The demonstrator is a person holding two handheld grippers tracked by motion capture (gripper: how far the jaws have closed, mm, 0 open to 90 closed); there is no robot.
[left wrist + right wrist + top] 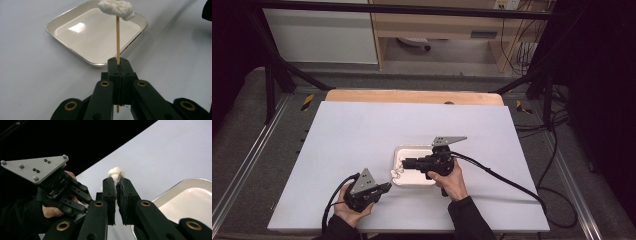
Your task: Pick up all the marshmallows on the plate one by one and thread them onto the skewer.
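Skewer [117, 40] clamped upright in left gripper [118, 65], long axis running out over tray [65, 37] rim. White tuft [116, 8] at its tip, pinched between right gripper [116, 185] fingers. Pull along the stick's axis looks needed next.

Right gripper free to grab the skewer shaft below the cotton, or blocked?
Probably not yet: the right gripper is shut on the cotton wad. The bare skewer above the left gripper is otherwise unobstructed.
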